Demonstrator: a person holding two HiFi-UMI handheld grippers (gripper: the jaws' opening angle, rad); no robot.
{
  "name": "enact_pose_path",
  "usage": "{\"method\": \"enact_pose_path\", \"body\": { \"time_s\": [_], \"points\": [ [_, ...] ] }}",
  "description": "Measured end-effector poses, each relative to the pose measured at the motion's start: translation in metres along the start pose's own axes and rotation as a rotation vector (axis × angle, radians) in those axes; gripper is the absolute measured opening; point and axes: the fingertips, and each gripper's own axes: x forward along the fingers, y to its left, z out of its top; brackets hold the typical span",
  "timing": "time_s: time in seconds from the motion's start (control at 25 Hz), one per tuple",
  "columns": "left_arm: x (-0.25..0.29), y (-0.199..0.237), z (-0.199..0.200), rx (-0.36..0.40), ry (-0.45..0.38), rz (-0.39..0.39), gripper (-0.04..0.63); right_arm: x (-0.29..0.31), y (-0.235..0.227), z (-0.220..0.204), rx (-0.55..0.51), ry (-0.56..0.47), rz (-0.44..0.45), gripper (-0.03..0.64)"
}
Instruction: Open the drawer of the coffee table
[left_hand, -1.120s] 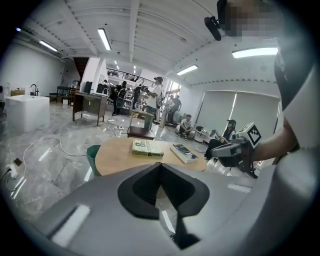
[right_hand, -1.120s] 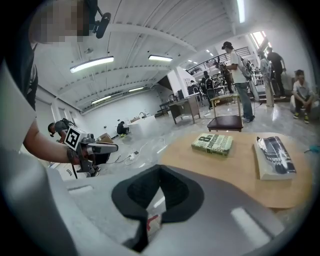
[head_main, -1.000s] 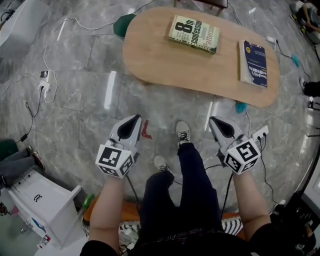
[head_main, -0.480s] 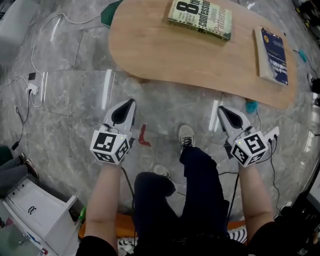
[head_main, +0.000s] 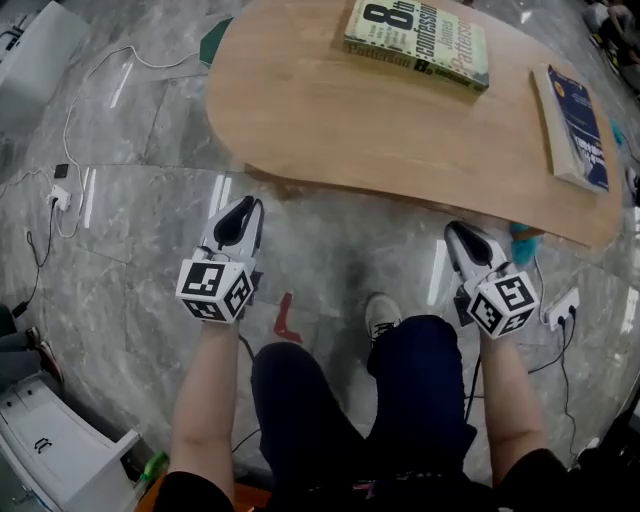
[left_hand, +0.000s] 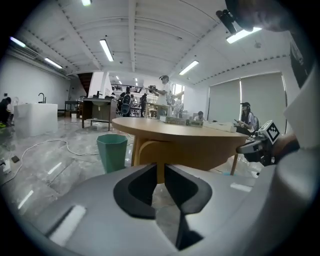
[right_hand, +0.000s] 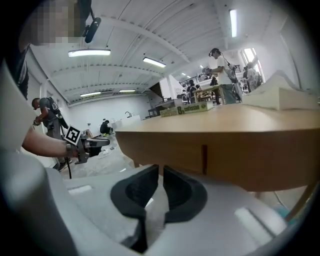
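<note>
The oval wooden coffee table (head_main: 330, 110) fills the top of the head view. Its side panel (right_hand: 160, 147) shows a vertical seam (right_hand: 204, 159) in the right gripper view; I see no drawer handle. My left gripper (head_main: 243, 205) hangs low over the floor, just short of the table's near edge, and points at the panel (left_hand: 200, 147). My right gripper (head_main: 458, 232) sits just under the near edge further right. Both pairs of jaws have just been opening and stand a narrow slit apart, left (left_hand: 160, 166) and right (right_hand: 160, 168), with nothing between them.
Two books (head_main: 418, 40) (head_main: 575, 125) lie on the tabletop. A green bin (left_hand: 112, 152) stands at the table's far left. Cables and power strips (head_main: 58, 190) (head_main: 562, 305) and a small red item (head_main: 285, 318) lie on the marble floor. The person's shoe (head_main: 383, 315) is between the grippers.
Both grippers have sunk toward the floor and come closer to the table's near edge. The table now looks larger as the head has lowered, and the person's knees have bent.
</note>
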Motion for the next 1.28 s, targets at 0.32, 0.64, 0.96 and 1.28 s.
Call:
{"method": "enact_pose_path", "body": {
  "time_s": [0.32, 0.64, 0.96, 1.28],
  "points": [
    [0.024, 0.026, -0.017, 0.021, -0.062, -0.014, 0.191, 0.009, -0.017, -0.023, -0.042, -0.067, -0.062, 0.075],
    [0.044, 0.022, -0.011, 0.073, -0.079, -0.089, 0.350, 0.009, -0.037, -0.030, -0.038, -0.080, -0.130, 0.185],
    [0.064, 0.013, -0.002, 0.099, -0.081, -0.160, 0.399, 0.022, -0.055, -0.025, 0.015, -0.102, -0.139, 0.206],
    [0.073, -0.001, -0.006, 0.107, -0.046, -0.213, 0.393, 0.027, -0.050, -0.022, 0.004, -0.075, -0.149, 0.206]
  ]
}}
